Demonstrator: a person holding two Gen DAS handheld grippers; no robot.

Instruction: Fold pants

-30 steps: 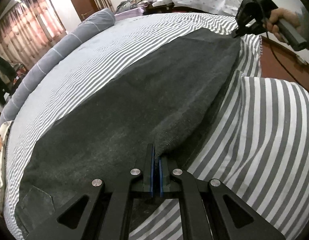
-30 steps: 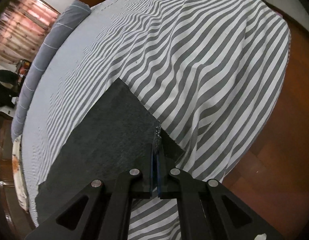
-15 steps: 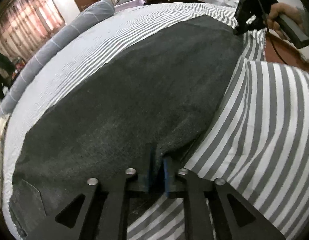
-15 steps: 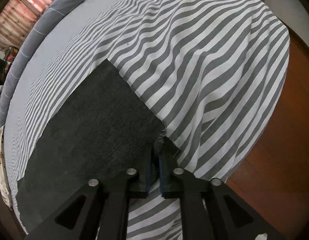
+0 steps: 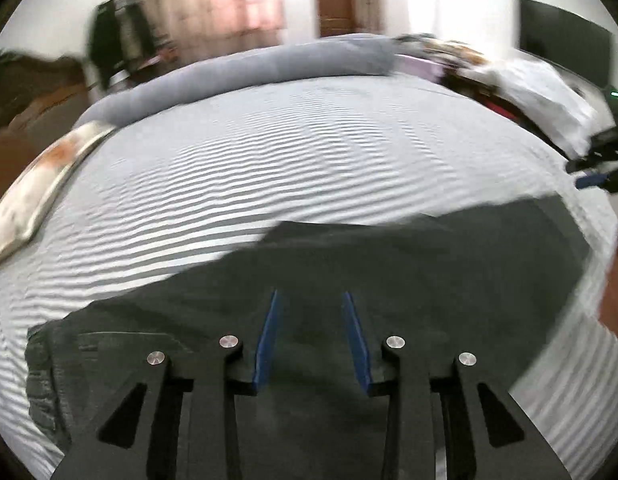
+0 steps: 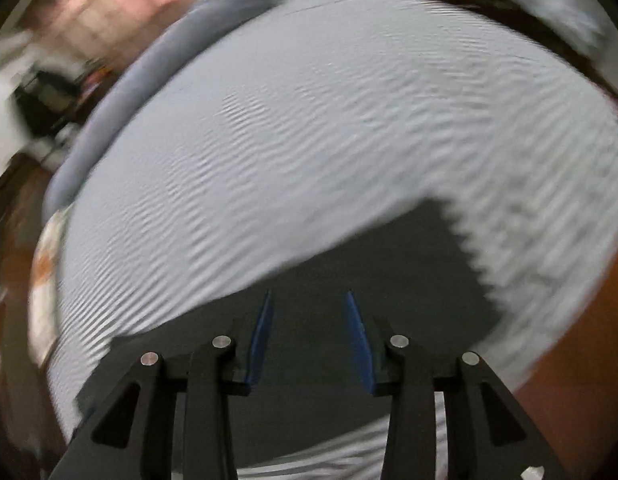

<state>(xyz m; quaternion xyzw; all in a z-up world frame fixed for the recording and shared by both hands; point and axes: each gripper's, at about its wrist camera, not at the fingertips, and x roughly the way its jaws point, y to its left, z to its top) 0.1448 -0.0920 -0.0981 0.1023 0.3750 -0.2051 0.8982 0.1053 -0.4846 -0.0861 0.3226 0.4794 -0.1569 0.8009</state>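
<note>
Dark grey pants (image 5: 409,264) lie flat along the near edge of a bed with a grey-and-white striped sheet (image 5: 289,160). My left gripper (image 5: 311,300) is open and empty just above the pants near the waist end, where a back pocket (image 5: 125,344) shows. My right gripper (image 6: 309,300) is open and empty above the leg end of the pants (image 6: 389,264). It also shows at the right edge of the left wrist view (image 5: 597,176). Both views are blurred by motion.
A long grey bolster (image 5: 237,76) runs along the far side of the bed. A patterned pillow (image 5: 37,184) lies at the left. Piled bedding (image 5: 541,96) sits at the far right. Wooden floor (image 6: 581,340) lies beyond the bed's right edge.
Both grippers have opened and let go of the pants' near edge. Both have lifted and tilted up, so more of the room shows. The pants now lie flat on the bed.
</note>
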